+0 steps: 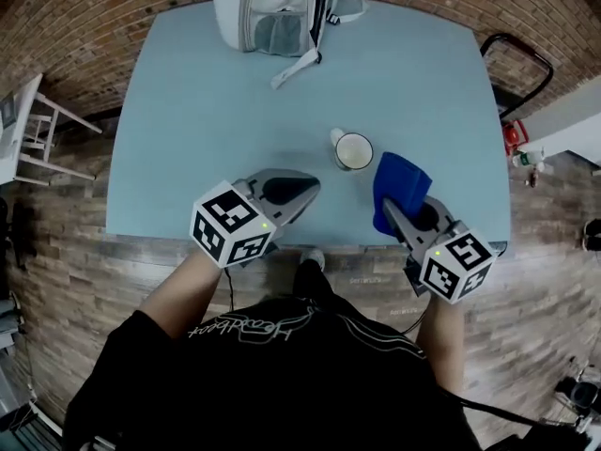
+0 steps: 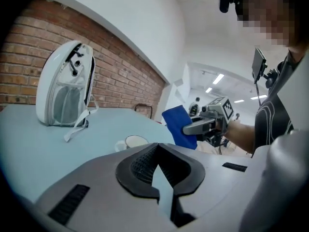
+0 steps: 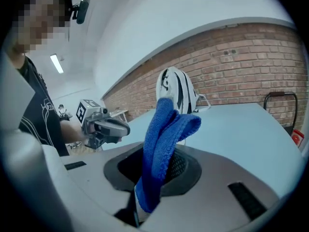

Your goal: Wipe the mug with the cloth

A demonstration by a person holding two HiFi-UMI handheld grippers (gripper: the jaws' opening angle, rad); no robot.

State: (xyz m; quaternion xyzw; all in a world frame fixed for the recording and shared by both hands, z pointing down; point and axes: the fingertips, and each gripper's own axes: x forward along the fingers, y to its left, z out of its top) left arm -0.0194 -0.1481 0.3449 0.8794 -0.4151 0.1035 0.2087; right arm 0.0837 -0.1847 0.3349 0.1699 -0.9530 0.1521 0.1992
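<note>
Cloth [image 1: 399,184], blue and folded, was clamped between the jaws of the right gripper [image 1: 390,210], its free end sticking up past the tips. Jaws of the left gripper [image 1: 310,189] were closed together with nothing between them. Both grippers hovered over the near edge of the pale blue table [image 1: 188,111]. The white mug [image 1: 353,150] stood upright on the table, between the two grippers and a little beyond them, touching neither. A white backpack [image 1: 272,7] sat at the far edge.
</note>
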